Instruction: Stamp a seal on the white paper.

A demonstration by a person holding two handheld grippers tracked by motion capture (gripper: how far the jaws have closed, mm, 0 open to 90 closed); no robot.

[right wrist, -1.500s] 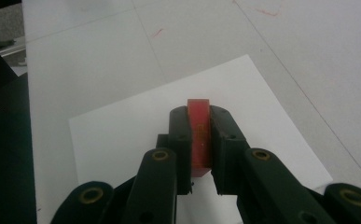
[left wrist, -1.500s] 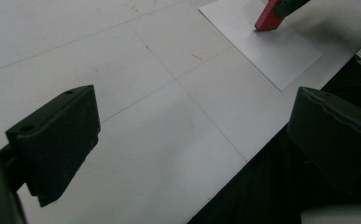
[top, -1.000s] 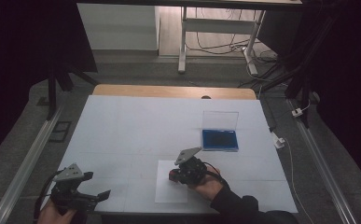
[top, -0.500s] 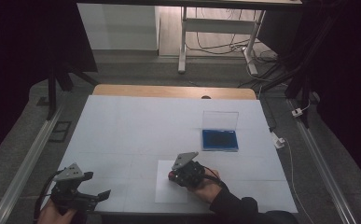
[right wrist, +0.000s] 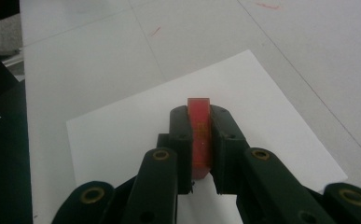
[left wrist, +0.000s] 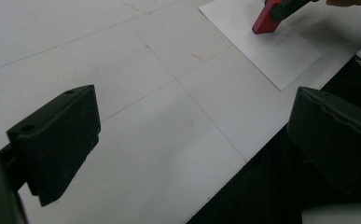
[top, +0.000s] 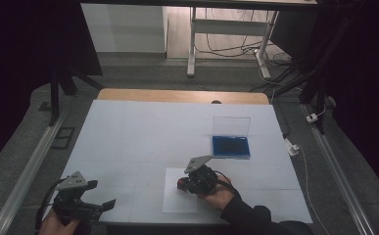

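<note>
A small red block (right wrist: 200, 130) is clamped upright between the jaws of my right gripper (right wrist: 199, 116), which is shut on it. In the high view that right gripper (top: 184, 183) is over a white paper sheet (top: 179, 199) near the table's front edge. From the left gripper view the red block (left wrist: 266, 19) has its lower end on or just above the paper sheet (left wrist: 271, 51); I cannot tell which. My left gripper (left wrist: 192, 140) is open and holds nothing. It hovers by the front left corner (top: 96, 205).
A blue box with its clear lid standing up (top: 231, 146) sits on the white table (top: 143, 132), to the right and farther back. The front table edge (left wrist: 243, 163) runs close under my left gripper. Table legs and cables lie beyond the far edge.
My right gripper has drifted slightly toward the front edge with the red block, staying over the paper sheet. The left gripper has stayed put.
</note>
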